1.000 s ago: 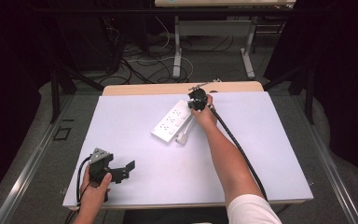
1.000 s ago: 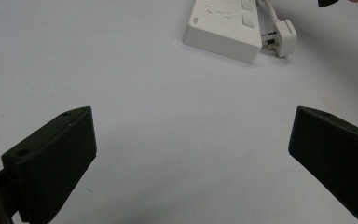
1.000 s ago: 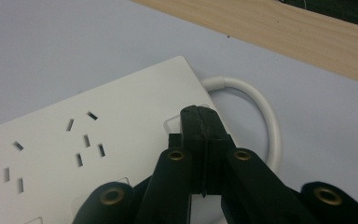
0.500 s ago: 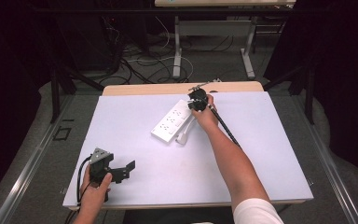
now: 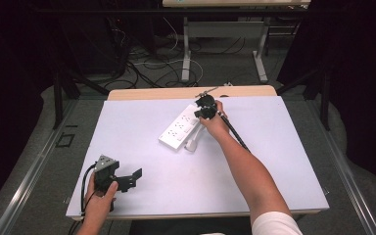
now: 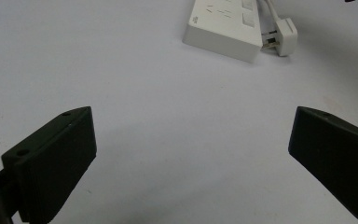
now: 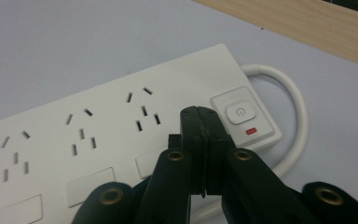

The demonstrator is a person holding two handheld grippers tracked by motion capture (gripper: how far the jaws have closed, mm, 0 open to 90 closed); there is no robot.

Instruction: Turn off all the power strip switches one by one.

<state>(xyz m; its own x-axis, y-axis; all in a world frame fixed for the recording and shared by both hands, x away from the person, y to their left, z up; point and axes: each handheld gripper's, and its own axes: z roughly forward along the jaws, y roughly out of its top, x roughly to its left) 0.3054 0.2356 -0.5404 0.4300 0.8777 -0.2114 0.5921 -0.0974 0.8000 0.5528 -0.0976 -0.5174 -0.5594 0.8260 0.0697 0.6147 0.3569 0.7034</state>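
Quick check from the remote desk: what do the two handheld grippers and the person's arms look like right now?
Both grippers are black. The left gripper carries a grey three-cornered plate on top, broad flat rectangular pads and a black cable looping from its rear. The right gripper has slim jaws on arms with brass-ringed screw holes, and a black cable trails along the forearm. The forearms are bare, with a white short sleeve on the right.

Smooth white plastic power strip (image 7: 121,135) on matt white table (image 5: 274,161).
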